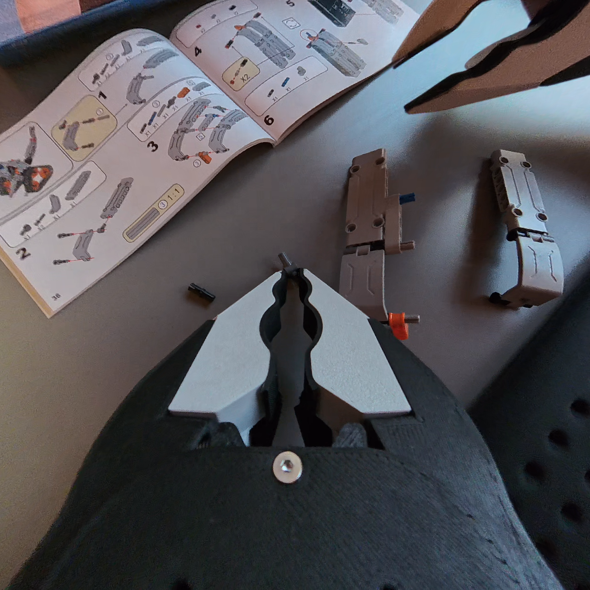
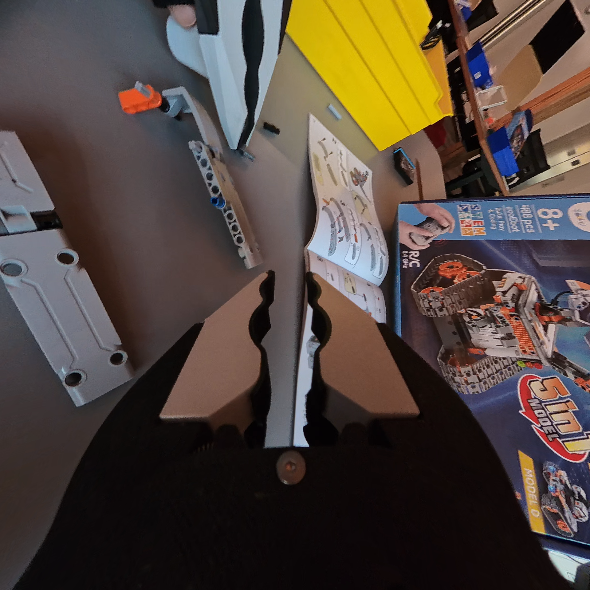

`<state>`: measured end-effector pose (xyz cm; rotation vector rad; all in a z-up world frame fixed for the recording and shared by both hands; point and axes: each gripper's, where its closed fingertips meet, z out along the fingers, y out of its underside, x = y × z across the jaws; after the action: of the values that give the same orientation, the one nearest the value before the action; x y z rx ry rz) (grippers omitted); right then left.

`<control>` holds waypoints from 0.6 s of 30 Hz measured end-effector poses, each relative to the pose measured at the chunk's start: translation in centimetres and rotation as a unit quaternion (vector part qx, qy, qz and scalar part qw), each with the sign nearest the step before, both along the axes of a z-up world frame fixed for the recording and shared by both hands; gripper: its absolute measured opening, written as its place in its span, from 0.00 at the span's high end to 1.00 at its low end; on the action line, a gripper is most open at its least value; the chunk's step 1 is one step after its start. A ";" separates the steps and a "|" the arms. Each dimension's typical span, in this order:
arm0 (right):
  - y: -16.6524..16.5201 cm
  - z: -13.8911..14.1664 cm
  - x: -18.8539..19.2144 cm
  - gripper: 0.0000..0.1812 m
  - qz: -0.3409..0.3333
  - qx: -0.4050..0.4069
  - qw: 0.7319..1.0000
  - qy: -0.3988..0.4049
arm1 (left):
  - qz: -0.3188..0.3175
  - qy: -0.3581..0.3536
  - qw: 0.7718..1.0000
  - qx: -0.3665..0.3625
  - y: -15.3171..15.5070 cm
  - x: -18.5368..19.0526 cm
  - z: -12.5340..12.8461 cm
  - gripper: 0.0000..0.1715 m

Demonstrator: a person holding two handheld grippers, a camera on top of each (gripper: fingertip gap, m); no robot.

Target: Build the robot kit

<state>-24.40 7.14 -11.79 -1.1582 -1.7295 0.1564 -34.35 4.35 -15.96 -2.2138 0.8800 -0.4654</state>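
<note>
Between the left gripper (image 1: 292,271) tips, a pinched grey pin (image 1: 286,262) points forward; right gripper (image 2: 289,276) spread.

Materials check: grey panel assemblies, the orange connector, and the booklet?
Grey panel assemblies: likely moulded plastic, matte, with crisp round pin holes. Orange connector: plastic too, slightly glossy. Booklet: printed paper, smooth pages curling at the spine.

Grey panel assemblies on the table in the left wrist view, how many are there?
2. One grey assembly lies just right of the left gripper, with an orange piece at its near end; the other assembly lies farther right.
</note>
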 end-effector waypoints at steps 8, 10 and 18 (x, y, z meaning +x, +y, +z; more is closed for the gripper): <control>-5.4 2.7 -3.6 0.90 0.092 -0.130 0.984 0.084 | -0.198 0.008 0.972 0.130 -4.6 3.1 4.5 0.97; -6.6 2.8 -4.2 0.90 0.111 -0.134 0.982 0.080 | -0.235 0.025 0.962 0.138 -5.7 3.5 4.7 0.97; -9.8 2.2 -5.2 0.93 0.150 -0.172 0.973 0.037 | -0.316 0.047 0.941 0.109 -8.1 5.3 4.6 0.97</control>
<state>-29.58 -2.65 -9.58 -1.1084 -1.8497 0.6991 -29.08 -3.77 -11.35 -1.7293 1.6207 -0.5228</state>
